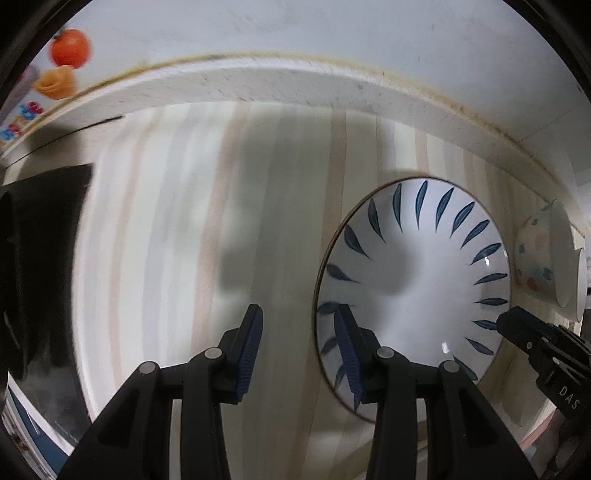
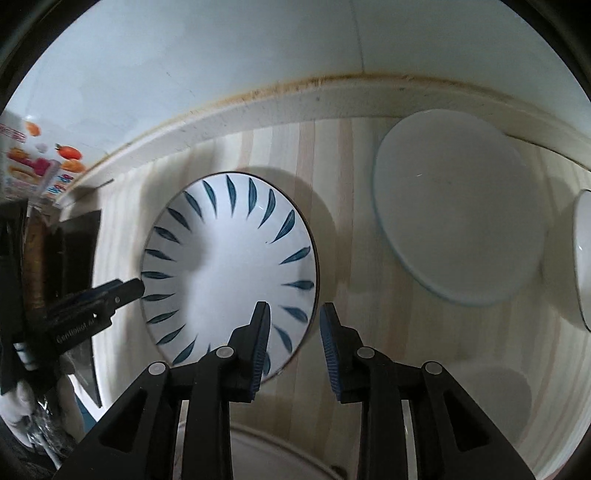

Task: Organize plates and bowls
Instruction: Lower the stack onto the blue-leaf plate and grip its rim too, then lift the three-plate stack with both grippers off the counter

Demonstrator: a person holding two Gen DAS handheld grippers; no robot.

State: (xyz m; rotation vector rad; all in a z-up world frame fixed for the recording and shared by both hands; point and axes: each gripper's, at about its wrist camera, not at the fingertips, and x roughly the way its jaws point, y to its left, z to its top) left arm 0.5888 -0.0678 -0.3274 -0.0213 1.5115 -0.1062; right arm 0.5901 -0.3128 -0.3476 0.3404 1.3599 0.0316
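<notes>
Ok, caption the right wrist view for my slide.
Open right gripper straddles the leaf-patterned plate rim; plain white plate beyond.

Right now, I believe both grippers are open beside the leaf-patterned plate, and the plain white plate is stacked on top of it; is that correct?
Not quite: the plain white plate is not stacked on the leaf-patterned plate; it lies apart on the counter, as the right wrist view shows. Both the left gripper and right gripper are open beside the patterned plate.

Pale striped counter [image 1: 166, 221]; white wall [image 1: 295, 29]
</notes>
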